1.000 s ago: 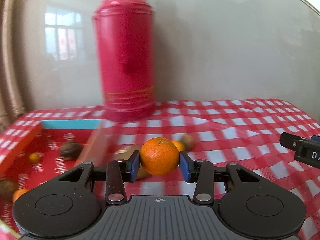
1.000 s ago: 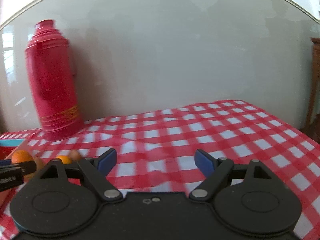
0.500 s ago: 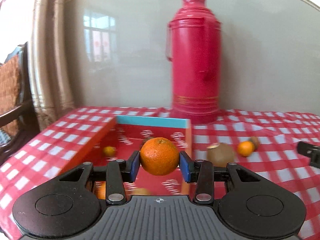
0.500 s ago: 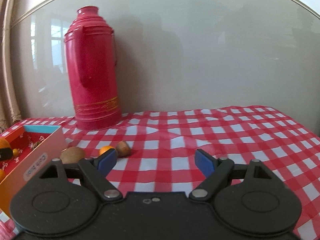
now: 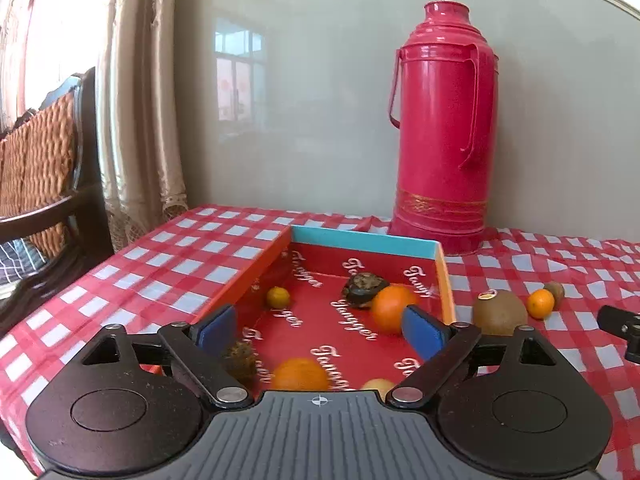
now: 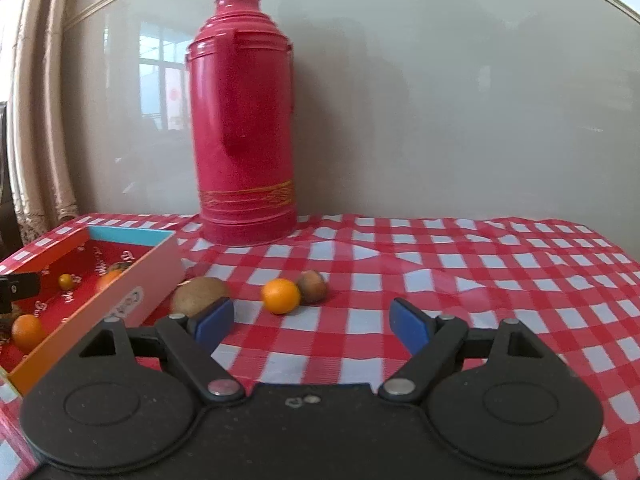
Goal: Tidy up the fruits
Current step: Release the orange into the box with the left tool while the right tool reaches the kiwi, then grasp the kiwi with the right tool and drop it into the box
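My left gripper [image 5: 320,330] is open and empty above the red box [image 5: 362,242]. An orange [image 5: 390,306] lies in the box beside a dark fruit [image 5: 364,288], with a small citrus [image 5: 278,297], another orange [image 5: 300,374] and a dark fruit [image 5: 240,358] around it. On the cloth right of the box lie a kiwi [image 5: 499,312], a small orange [image 5: 540,303] and a brown nut-like fruit [image 5: 555,291]. My right gripper [image 6: 312,326] is open and empty, just in front of the kiwi [image 6: 198,295], small orange [image 6: 280,295] and brown fruit [image 6: 313,286].
A tall red thermos [image 5: 442,128] stands by the wall behind the box; it also shows in the right wrist view [image 6: 242,120]. The box [image 6: 108,300] sits at the left. A wicker chair [image 5: 40,168] and curtain [image 5: 136,92] stand off the table's left edge.
My left gripper swung left over the box, opened and let go of the orange, which now lies in the box. My right gripper turned left toward the loose fruits.
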